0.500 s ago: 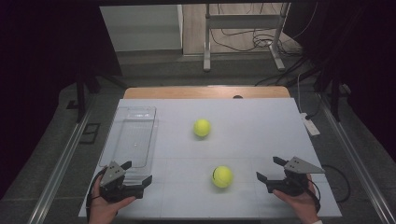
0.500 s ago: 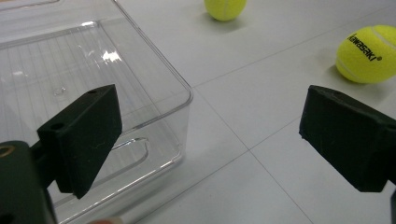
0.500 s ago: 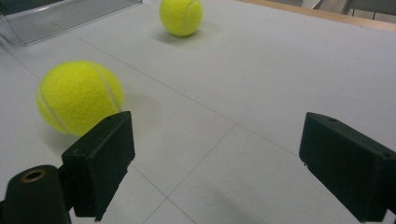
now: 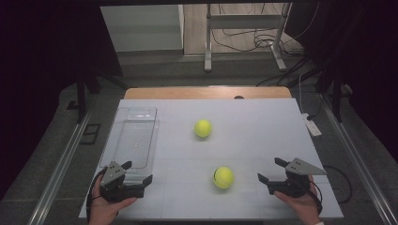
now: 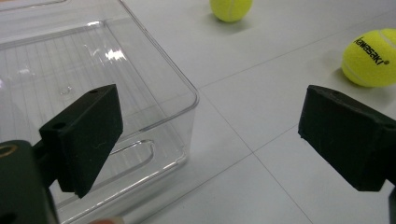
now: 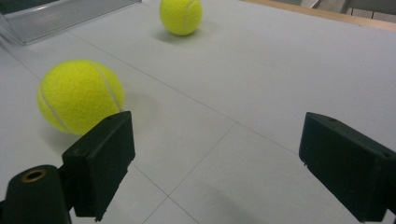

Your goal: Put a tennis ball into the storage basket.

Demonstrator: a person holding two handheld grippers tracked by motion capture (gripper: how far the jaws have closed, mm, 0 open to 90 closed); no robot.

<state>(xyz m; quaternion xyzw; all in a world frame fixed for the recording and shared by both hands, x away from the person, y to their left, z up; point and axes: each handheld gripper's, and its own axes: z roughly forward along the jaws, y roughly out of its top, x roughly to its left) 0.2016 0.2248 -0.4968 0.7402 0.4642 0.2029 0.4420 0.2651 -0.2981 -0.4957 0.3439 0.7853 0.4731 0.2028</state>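
Note:
Two yellow tennis balls lie on the white table: the near ball (image 4: pixel 224 177) (image 5: pixel 370 58) (image 6: pixel 80 96) toward the front, the far ball (image 4: pixel 202 128) (image 5: pixel 230 9) (image 6: pixel 181 16) at mid-table. A clear plastic tray (image 4: pixel 129 140) (image 5: pixel 154 84) stands empty at the left. My left gripper (image 4: pixel 137 172) (image 5: pixel 210 140) is open at the tray's near end, nothing between its jaws. My right gripper (image 4: pixel 271 169) (image 6: pixel 215 163) is open at the front right, pointing left, with the near ball a short way ahead and apart from it.
The table's wooden far edge (image 4: pixel 206 92) borders a dark floor with a metal stand (image 4: pixel 244 37) and cables. A white power strip (image 4: pixel 311 126) lies off the table's right edge. Bare table surface (image 4: pixel 263 136) stretches between the balls and the right side.

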